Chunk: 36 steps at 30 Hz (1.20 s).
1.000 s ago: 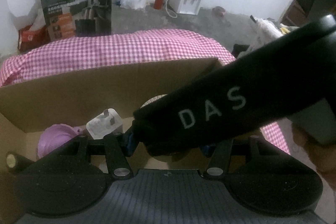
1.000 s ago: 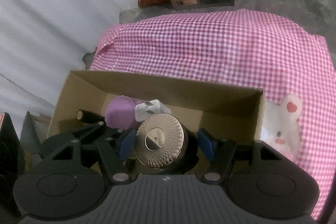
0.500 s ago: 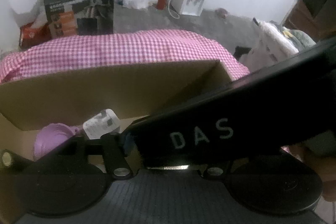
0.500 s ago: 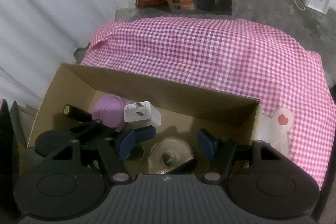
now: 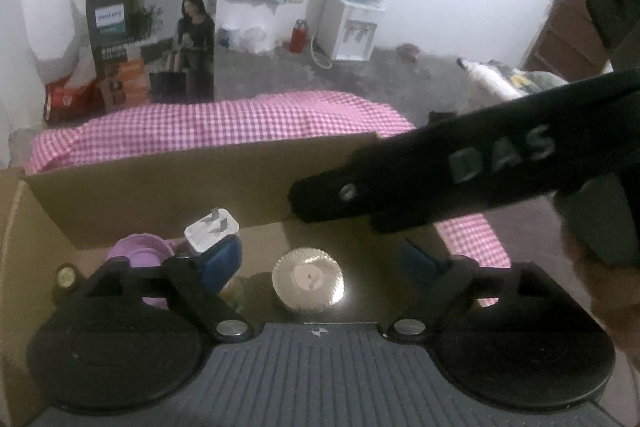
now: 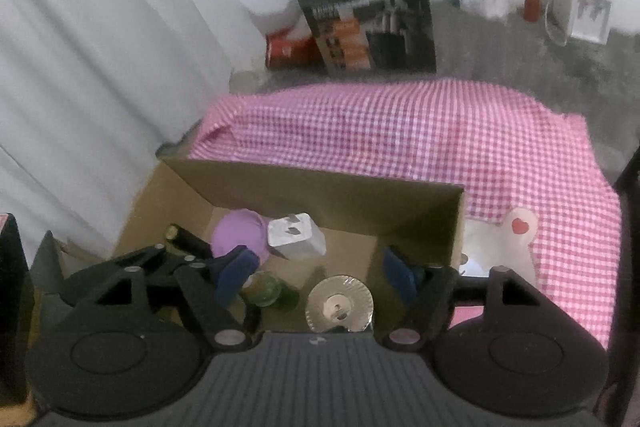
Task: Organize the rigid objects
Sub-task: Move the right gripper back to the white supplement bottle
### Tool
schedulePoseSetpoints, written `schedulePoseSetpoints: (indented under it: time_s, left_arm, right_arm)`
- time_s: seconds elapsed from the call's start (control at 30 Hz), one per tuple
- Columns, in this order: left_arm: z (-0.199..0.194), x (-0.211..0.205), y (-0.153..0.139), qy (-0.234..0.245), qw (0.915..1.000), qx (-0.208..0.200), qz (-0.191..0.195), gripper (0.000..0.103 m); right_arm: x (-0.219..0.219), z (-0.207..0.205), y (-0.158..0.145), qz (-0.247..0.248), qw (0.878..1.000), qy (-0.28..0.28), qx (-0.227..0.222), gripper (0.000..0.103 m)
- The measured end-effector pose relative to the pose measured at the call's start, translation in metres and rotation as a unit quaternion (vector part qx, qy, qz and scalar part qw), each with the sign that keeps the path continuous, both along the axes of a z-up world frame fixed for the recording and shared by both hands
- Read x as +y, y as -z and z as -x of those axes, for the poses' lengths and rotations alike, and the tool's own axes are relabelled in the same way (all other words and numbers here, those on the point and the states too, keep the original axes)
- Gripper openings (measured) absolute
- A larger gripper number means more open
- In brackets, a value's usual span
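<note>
An open cardboard box (image 6: 320, 179) sits on the pink checked cloth. Inside lie a round gold ribbed lid (image 6: 339, 303), a white plug adapter (image 6: 295, 235), a purple round item (image 6: 236, 233), a green glass bottle (image 6: 269, 291) and a black tube with a gold end (image 6: 186, 237). My right gripper (image 6: 318, 273) is open and empty above the box, the gold lid lying below it. My left gripper (image 5: 320, 259) is open and empty over the same box (image 5: 180, 183); the gold lid (image 5: 308, 277) shows between its fingers. The right gripper's black body (image 5: 460, 175) crosses the left wrist view.
The pink checked cloth (image 6: 420, 131) covers the table beyond the box. A white patch with a red heart (image 6: 518, 227) lies right of the box. White curtain (image 6: 100, 67) hangs at left. A Philips carton (image 6: 360, 15) and a water dispenser (image 5: 352, 27) stand on the floor behind.
My right gripper let go of the gold lid, which dropped into the box, then lifted and drew back. The right gripper's body moved up and right out of the left view.
</note>
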<state>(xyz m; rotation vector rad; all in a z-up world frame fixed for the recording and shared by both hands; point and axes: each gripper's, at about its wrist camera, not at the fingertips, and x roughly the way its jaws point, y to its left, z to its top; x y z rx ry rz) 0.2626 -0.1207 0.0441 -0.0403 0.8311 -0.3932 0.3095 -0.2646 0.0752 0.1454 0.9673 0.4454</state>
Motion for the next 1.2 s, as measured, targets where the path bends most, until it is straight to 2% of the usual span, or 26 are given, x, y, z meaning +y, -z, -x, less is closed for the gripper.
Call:
schedulePoseSetpoints:
  time_s: [0.23, 0.4, 0.5, 0.7, 0.9, 1.2]
  left_arm:
    - [0.054, 0.015, -0.025, 0.026, 0.9989, -0.038, 0.002, 0.101]
    - [0.099, 0.036, -0.032, 0.037, 0.9976, -0.059, 0.001, 0.103]
    - [0.123, 0.051, -0.030, 0.036, 0.9971, -0.067, -0.007, 0.103]
    - [0.169, 0.091, -0.019, -0.002, 0.9958, -0.087, -0.030, 0.103]
    - [0.194, 0.127, -0.002, -0.053, 0.9928, -0.101, -0.036, 0.103]
    - [0.176, 0.150, 0.037, -0.102, 0.9883, -0.088, -0.072, 0.103]
  right_arm:
    - [-0.016, 0.067, -0.030, -0.050, 0.997, 0.020, -0.049, 0.085]
    - [-0.014, 0.126, -0.039, -0.077, 0.994, 0.020, -0.078, 0.096]
    - [-0.006, 0.159, -0.037, -0.094, 0.991, 0.017, -0.091, 0.103]
    - [0.022, 0.201, -0.015, -0.118, 0.990, 0.008, -0.078, 0.103]
    - [0.060, 0.215, 0.001, -0.122, 0.990, -0.011, -0.068, 0.103]
    - [0.128, 0.193, 0.040, -0.105, 0.993, -0.047, -0.024, 0.103]
